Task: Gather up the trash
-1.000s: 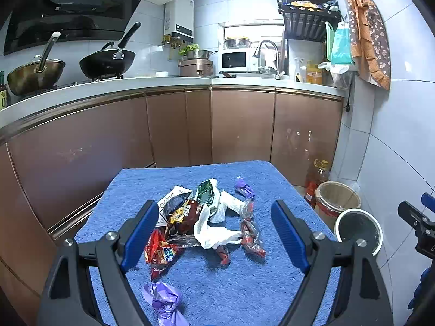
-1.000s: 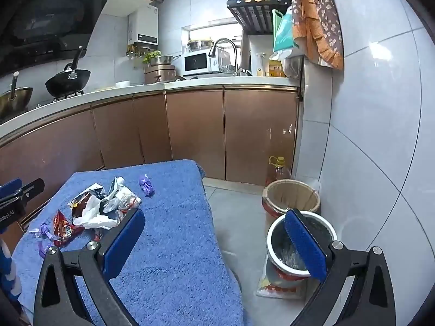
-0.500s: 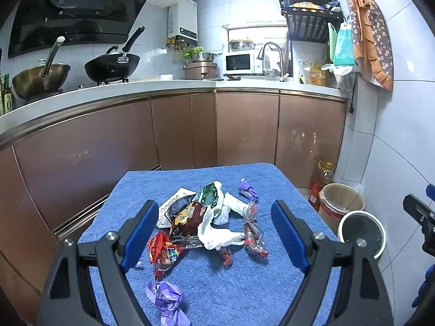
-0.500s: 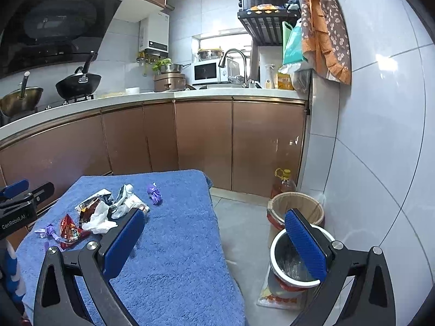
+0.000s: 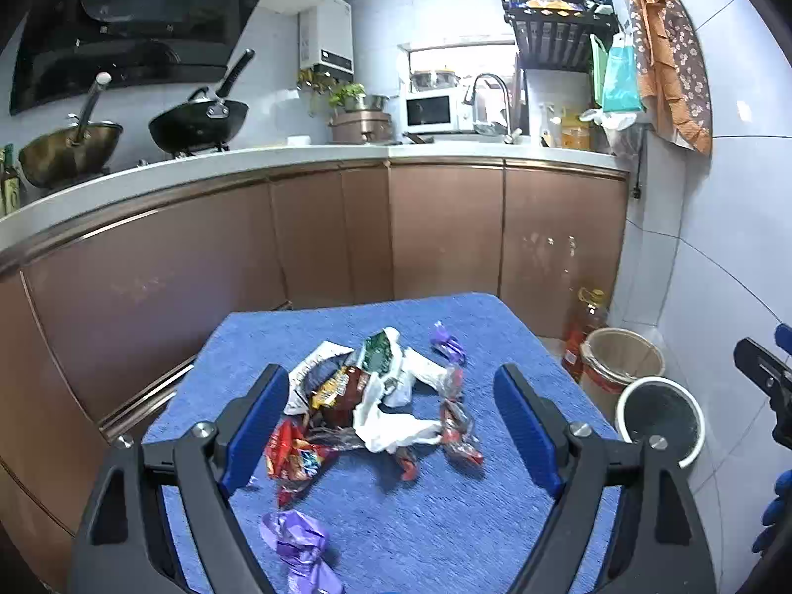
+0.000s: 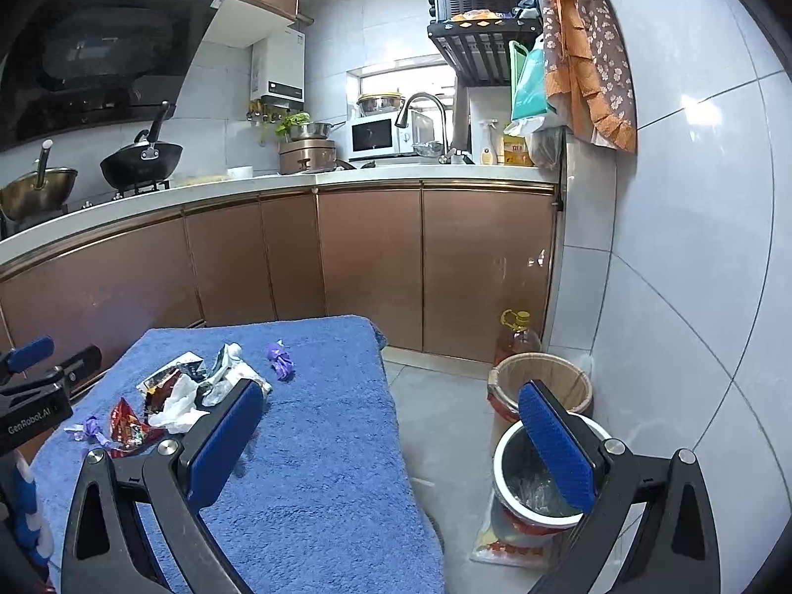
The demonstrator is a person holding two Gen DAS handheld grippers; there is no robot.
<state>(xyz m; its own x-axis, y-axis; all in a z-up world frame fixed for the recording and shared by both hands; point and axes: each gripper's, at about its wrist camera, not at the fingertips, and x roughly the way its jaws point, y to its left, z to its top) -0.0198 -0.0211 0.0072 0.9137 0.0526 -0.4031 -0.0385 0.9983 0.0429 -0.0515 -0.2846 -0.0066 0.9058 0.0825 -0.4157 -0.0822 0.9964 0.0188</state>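
Note:
A heap of trash (image 5: 376, 406) lies on a table draped in a blue towel (image 5: 500, 326): snack wrappers, a crumpled white plastic bag (image 5: 391, 425), a red wrapper (image 5: 292, 455) and purple wrappers (image 5: 297, 544). My left gripper (image 5: 391, 425) hovers open over the heap, holding nothing. My right gripper (image 6: 391, 440) is open and empty, above the towel's right edge (image 6: 396, 420). The same trash heap (image 6: 183, 391) shows at its left. A white-rimmed bin (image 6: 539, 485) with a liner stands on the floor to the right.
A wicker basket (image 6: 542, 381) and an oil bottle (image 6: 517, 341) stand behind the white bin by the tiled wall (image 6: 693, 297). Brown cabinets (image 5: 445, 237) under a white counter run behind the table. Grey floor (image 6: 440, 411) separates table and bins.
Both grippers have lifted and tilted slightly, so the kitchen sits lower in each view. The trash has not moved and both jaws stay open.

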